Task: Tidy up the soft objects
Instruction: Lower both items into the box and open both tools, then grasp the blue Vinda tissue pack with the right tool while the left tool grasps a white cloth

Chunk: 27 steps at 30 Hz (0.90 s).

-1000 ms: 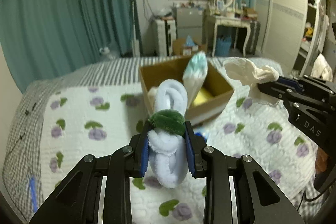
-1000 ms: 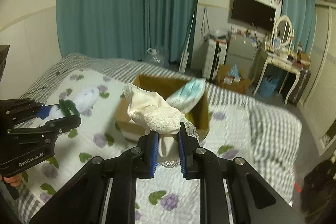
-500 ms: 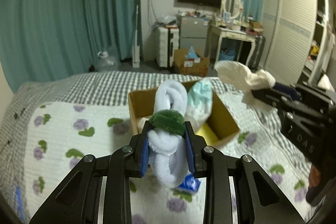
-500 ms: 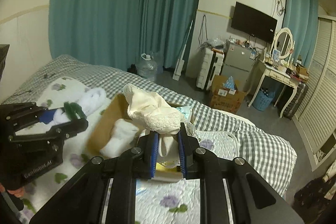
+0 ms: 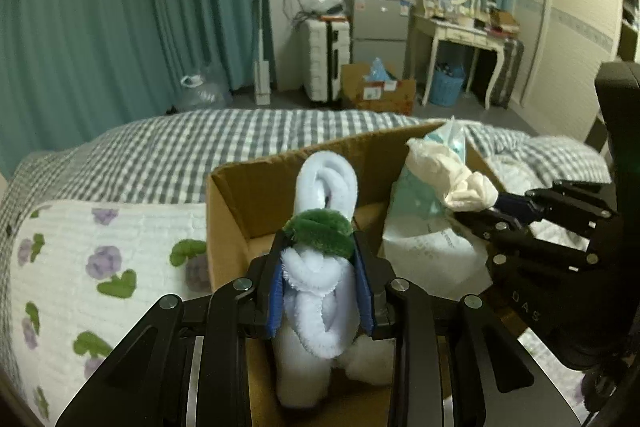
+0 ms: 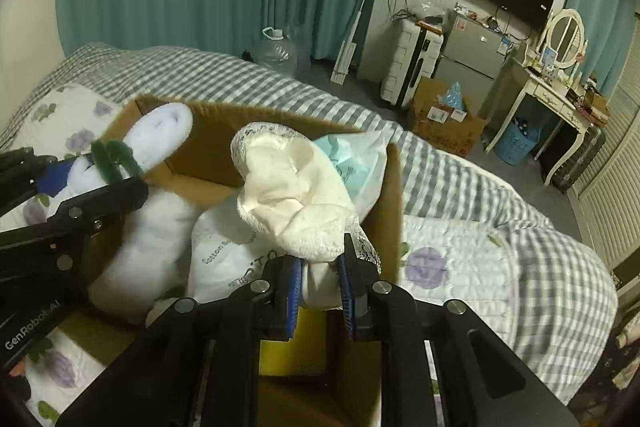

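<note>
Both bundles sit clamped between jaws above box [image 5: 240,203].

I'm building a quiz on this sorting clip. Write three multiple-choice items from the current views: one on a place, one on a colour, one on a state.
1. Where is the cardboard box?
A. on the bed
B. on the floor by the fridge
C. on the dressing table

2. What colour is the band around the white plush roll?
A. red
B. green
C. yellow

3. What is the right tool doing?
A. open and holding nothing
B. shut on the cream lace cloth
C. shut on the box flap

Answers:
1. A, the box rests on the checked and floral bedding.
2. B, a fuzzy green band wraps the roll where the left tool grips it.
3. B, the cloth is pinched between its blue pads over the box.
</note>
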### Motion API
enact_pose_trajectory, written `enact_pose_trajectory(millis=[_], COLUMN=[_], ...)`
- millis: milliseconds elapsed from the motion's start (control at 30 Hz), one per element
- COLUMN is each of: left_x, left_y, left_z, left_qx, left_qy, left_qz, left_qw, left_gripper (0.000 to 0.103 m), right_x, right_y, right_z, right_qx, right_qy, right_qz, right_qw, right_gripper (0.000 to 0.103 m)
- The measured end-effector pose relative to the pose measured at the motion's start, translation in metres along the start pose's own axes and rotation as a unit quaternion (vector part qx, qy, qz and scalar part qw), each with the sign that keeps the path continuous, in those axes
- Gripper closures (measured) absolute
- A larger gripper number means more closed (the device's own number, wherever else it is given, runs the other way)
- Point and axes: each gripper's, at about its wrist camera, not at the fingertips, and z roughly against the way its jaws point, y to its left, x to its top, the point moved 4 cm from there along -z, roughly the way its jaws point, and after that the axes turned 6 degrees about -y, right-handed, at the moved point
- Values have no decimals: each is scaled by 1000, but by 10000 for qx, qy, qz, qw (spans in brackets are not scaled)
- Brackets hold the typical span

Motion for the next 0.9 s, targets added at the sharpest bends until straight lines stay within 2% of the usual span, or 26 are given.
enact_pose_trajectory(millis=[67, 133, 167, 200, 233, 267, 300, 333, 367, 400, 467, 567, 600, 733, 833, 900], left_x=[-2, -3, -3, -2, -2, -1, -1, -1, -1, 0, 3, 7, 9, 12, 8, 2], left_y=[0, 0, 0, 0, 1, 1, 1, 1, 2, 2, 3, 5, 7, 13, 17, 18], left_z=[-1, 1, 3, 3, 6, 9, 14, 19, 27, 32, 52, 77, 90, 126, 149, 164], left_qx=[-2, -76, -94, -69, -28, -5, 29, 50, 50, 46, 52, 92, 133, 172, 253, 291], left_qy=[-18, -14, 8, 17, 21, 24, 32, 19, -15, -28, -93, -214, -296, -483, -587, -710], left_qz=[-68, -26, -12, -10, -9, -7, 6, 37, 89, 109, 139, 177, 207, 295, 362, 413], left_qw=[10000, 10000, 10000, 10000, 10000, 10000, 10000, 10000, 9999, 9999, 9998, 9996, 9993, 9982, 9973, 9962], left_gripper=[69, 69, 67, 65, 63, 57, 48, 44, 37, 33, 29, 15, 12, 10, 0, 0], right_x=[-1, 0, 0, 1, 2, 4, 6, 7, 9, 11, 17, 24, 26, 29, 25, 20], right_y=[-4, -11, -13, -15, -16, -17, -18, -17, -18, -20, -20, -20, -20, -12, -4, 1], right_z=[2, 10, 13, 19, 25, 34, 44, 53, 65, 74, 95, 129, 141, 188, 214, 225], right_qx=[67, 203, 250, 280, 286, 254, 235, 245, 261, 254, 174, 65, 13, -233, -349, -386], right_qy=[-110, -245, -298, -351, -420, -527, -617, -676, -750, -801, -913, -1032, -1093, -1176, -1211, -1237], right_qz=[-164, -342, -411, -461, -500, -531, -552, -566, -589, -596, -583, -542, -507, -273, -172, -124], right_qw=[9998, 9989, 9984, 9979, 9975, 9969, 9963, 9958, 9951, 9947, 9940, 9932, 9927, 9924, 9919, 9915], right_gripper=[87, 80, 67, 50, 44, 39, 39, 38, 33, 27, 23, 16, 14, 8, 4, 0])
